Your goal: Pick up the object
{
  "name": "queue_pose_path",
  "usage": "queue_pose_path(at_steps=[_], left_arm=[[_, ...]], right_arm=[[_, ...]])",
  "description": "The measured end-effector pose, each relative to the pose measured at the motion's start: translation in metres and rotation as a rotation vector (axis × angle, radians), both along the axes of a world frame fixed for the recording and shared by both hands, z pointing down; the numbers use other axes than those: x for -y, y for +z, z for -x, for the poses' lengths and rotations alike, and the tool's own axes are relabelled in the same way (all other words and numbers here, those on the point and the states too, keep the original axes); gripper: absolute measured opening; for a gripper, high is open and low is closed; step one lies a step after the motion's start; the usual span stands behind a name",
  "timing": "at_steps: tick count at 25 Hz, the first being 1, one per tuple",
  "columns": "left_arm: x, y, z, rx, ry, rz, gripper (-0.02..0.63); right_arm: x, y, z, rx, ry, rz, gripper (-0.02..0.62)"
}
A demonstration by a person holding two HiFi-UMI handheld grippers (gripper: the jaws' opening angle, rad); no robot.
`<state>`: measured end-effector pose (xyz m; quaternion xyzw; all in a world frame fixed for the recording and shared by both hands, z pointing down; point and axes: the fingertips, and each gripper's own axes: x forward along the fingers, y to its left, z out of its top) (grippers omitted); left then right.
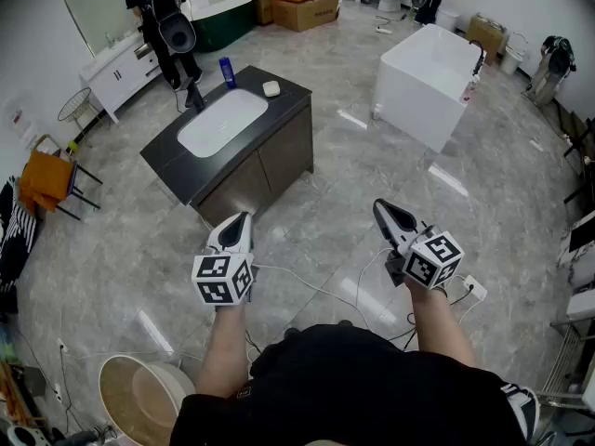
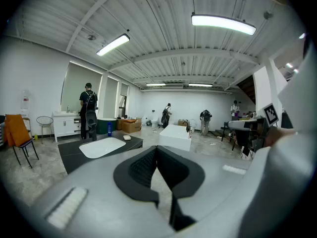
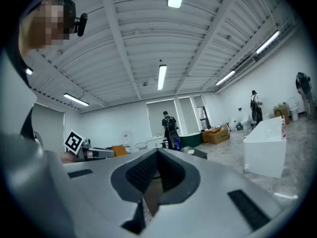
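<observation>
Holding: a person in a black top carries 2 grippers out in front over a grey marble floor [image 1: 335, 203], the left gripper [image 1: 240, 221] and the right gripper [image 1: 383, 210] well apart from each other.
Left fingers [image 2: 142, 166]: pressed together, nothing between them.
Right fingers [image 3: 142, 170]: pressed together, nothing between them.
Bench [image 1: 290, 96]: a dark-topped cabinet standing alone on the floor, ahead of the left gripper, with a white oval sink [image 1: 221, 121] set into its top.
On the bench: a blue bottle [image 1: 227, 71] upright at the far edge behind the sink; a small pale object [image 1: 271, 88] just to the right of the bottle, by the sink's far corner; a black tap [image 1: 193, 96] at the sink's left end.
Task's thing: which item is meant cannot be told; the bottle and the pale object both sit on the bench, well apart from both grippers.
Around: a white tub [image 1: 428, 82] to the right of the bench; a person in black [image 1: 163, 17] beyond the bench; an orange-draped chair [image 1: 46, 179] at the far left.
</observation>
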<state>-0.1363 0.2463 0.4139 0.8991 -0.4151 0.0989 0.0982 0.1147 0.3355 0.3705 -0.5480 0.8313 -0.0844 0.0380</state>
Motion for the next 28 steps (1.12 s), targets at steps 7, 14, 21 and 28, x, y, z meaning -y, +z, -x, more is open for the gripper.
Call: queue_pose_path(at_steps=[7,14,21,28], left_arm=[[0.001,-0.006,0.002,-0.013,0.041,-0.006,0.011],[-0.002,-0.004,0.007,-0.019,0.064,0.004,0.012],[-0.004,-0.006,0.014,-0.026,0.079,0.007,0.014],[-0.006,-0.008,0.011,-0.056,0.076,0.011,0.114]], right_arm=[[-0.002,-0.001,0.023,-0.031,-0.018,-0.005,0.012],[-0.004,0.002,0.031,-0.026,-0.007,0.01,0.012],[-0.003,0.004,0.042,-0.034,-0.034,0.026,0.014],[-0.007,0.004,0.034,-0.061,-0.044,0.024,0.021]])
